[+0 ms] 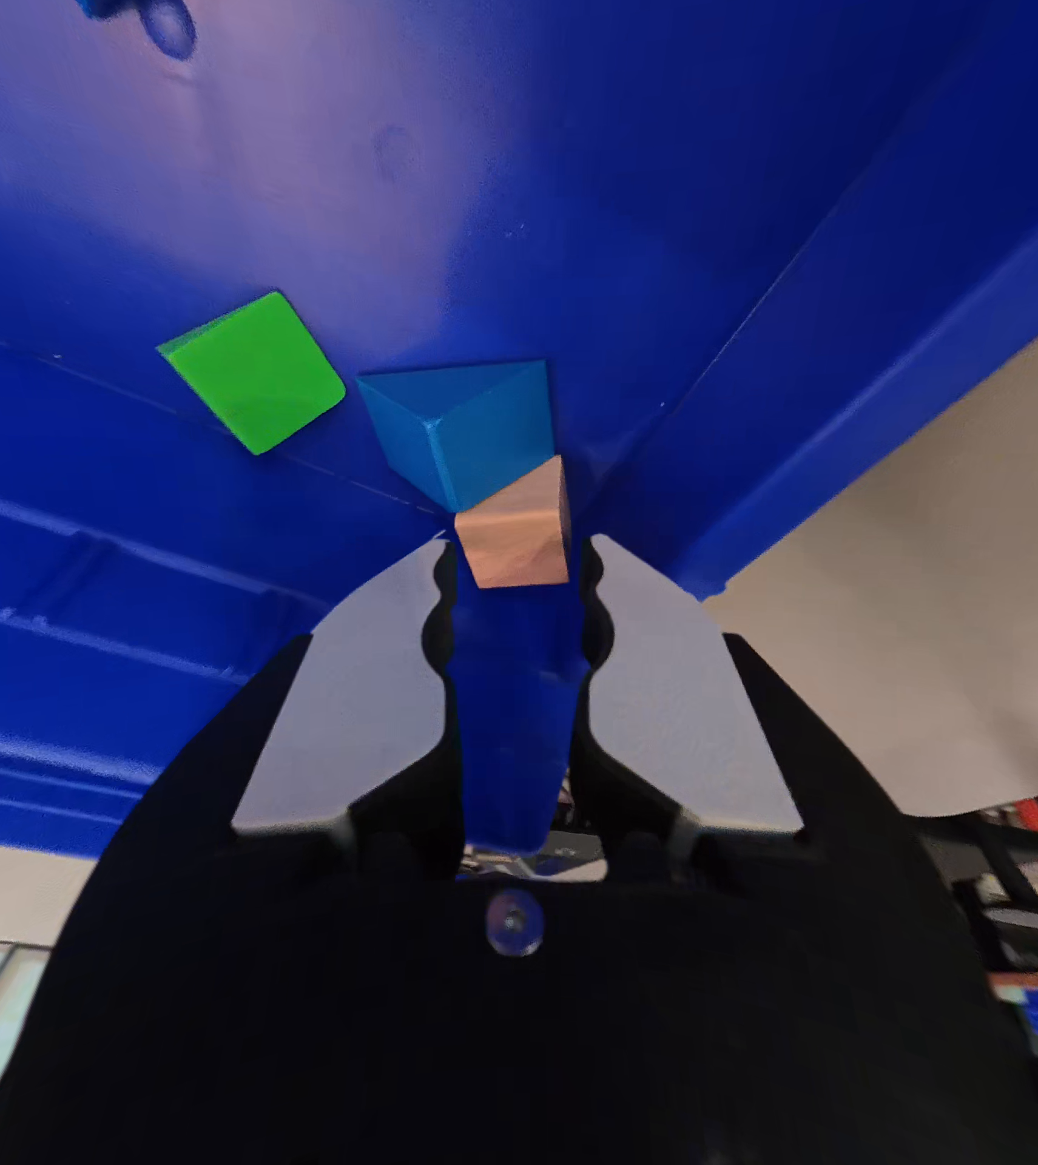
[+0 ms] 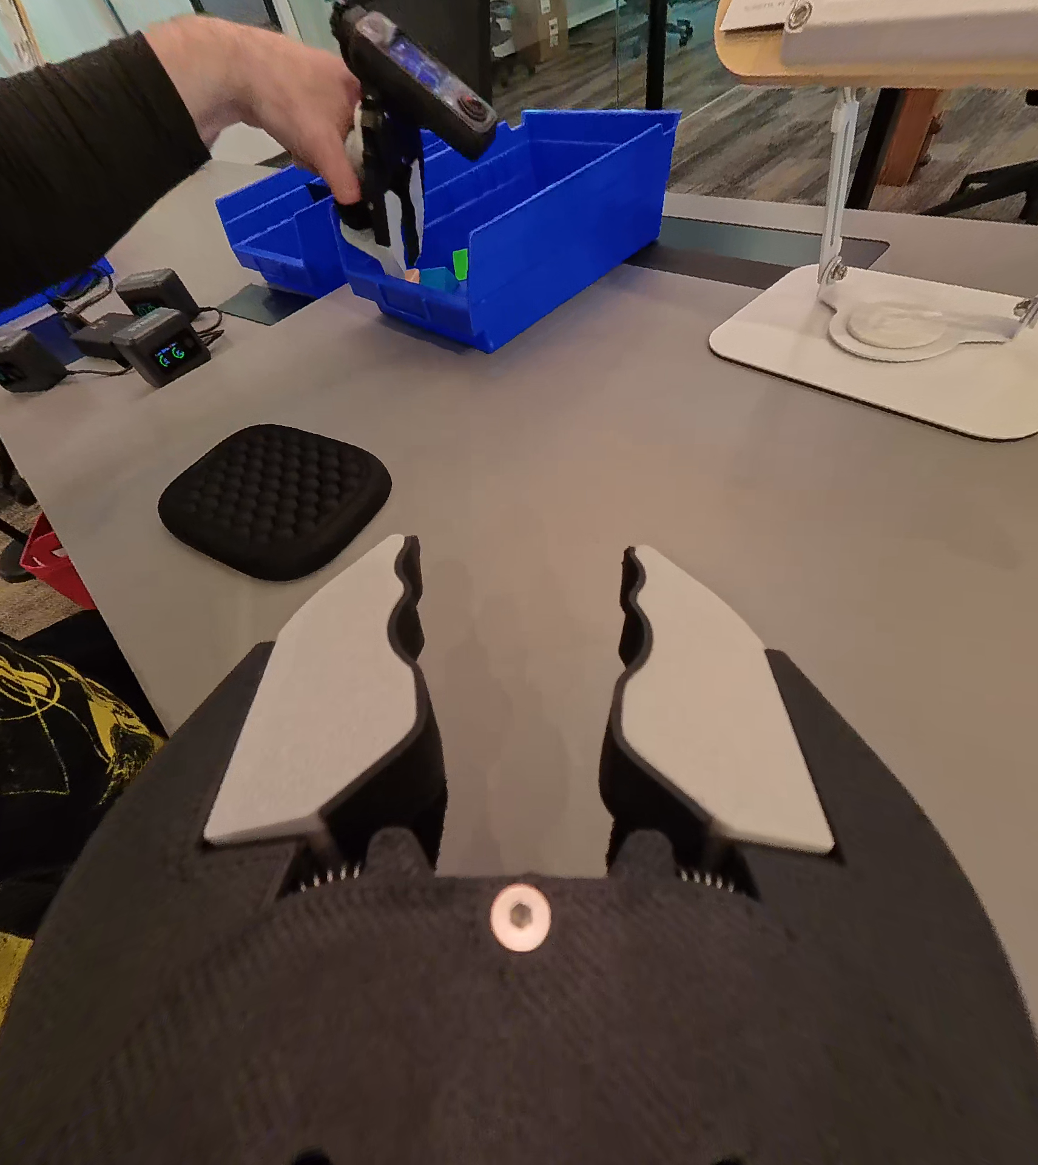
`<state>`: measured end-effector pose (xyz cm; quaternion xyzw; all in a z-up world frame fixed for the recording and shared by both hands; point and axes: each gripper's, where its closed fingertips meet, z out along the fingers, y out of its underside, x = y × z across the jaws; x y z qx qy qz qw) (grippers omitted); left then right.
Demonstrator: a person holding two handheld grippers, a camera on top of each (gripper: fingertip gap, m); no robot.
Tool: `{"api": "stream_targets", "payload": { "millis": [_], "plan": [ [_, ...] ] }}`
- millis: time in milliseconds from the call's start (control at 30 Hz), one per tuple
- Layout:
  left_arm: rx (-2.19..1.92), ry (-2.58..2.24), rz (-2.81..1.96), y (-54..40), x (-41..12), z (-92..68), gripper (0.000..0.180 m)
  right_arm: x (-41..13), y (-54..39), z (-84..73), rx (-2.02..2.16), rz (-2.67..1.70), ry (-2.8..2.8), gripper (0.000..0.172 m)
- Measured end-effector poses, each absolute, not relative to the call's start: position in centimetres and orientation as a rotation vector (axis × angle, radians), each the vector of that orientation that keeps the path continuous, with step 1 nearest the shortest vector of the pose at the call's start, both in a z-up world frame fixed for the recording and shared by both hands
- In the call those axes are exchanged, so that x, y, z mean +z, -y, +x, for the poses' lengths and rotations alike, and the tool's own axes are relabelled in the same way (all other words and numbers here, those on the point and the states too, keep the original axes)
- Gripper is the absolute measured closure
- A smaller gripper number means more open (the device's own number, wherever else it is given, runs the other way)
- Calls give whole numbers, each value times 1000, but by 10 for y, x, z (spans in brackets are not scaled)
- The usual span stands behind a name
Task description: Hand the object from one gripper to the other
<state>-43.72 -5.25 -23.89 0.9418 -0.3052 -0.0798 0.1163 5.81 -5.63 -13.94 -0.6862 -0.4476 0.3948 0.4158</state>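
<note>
down in the blue bin point(image 1: 756, 353) the left gripper point(image 1: 516, 548) stands spread around a wooden cube point(image 1: 513, 536) without pinching it, while the right gripper point(image 2: 519, 555) hangs spread over the grey table point(image 2: 629, 441).

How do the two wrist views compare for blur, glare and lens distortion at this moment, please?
Left wrist view: pale purplish glare washes the blue bin floor, its wall edges bow under wide-angle distortion, and the wooden block looks slightly soft. Right wrist view: even lighting, sharp table and black pad; straight edges curve toward the frame's borders.
</note>
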Motion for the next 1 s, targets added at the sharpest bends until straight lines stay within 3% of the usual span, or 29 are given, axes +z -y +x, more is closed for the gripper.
{"api": "stream_targets", "payload": {
  "millis": [333,533,733,1000],
  "plan": [
    [-240,897,2784,52,-243,-441,147,-138,60,55,990,-1701,1149,113],
    [-407,1040,3235,31,-163,-405,147,-113,79,24,1290,-1649,1136,116],
    [-631,1912,3549,19,-56,-245,148,-72,79,-28,1711,-1577,1100,115],
    [-629,2807,3289,52,-19,-93,148,-29,52,-56,1905,-1446,1050,108]
  ]
}}
